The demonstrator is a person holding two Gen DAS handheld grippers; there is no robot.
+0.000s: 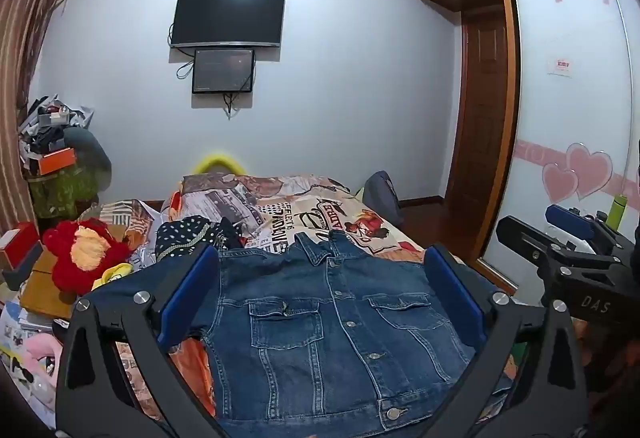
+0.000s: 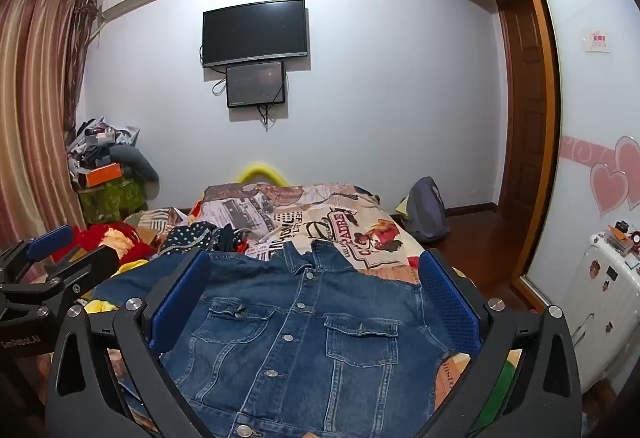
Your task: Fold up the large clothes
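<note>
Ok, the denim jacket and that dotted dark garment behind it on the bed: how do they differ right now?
The denim jacket lies spread flat, front up and buttoned, collar toward the far wall; the dotted garment sits crumpled in a heap. The jacket is plain blue denim with two chest pockets; the dotted garment is dark with pale spots. The jacket lies nearest, framed by both open grippers; the dotted one lies beyond it to the left. Both rest on the printed bedspread, neither folded.

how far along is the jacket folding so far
Done: the denim jacket lies spread flat, front up and buttoned, on the patterned bedspread. In hand: nothing; the left gripper and right gripper hover over it with jaws wide open. Left: every fold, as no sleeve or side is turned in.
</note>
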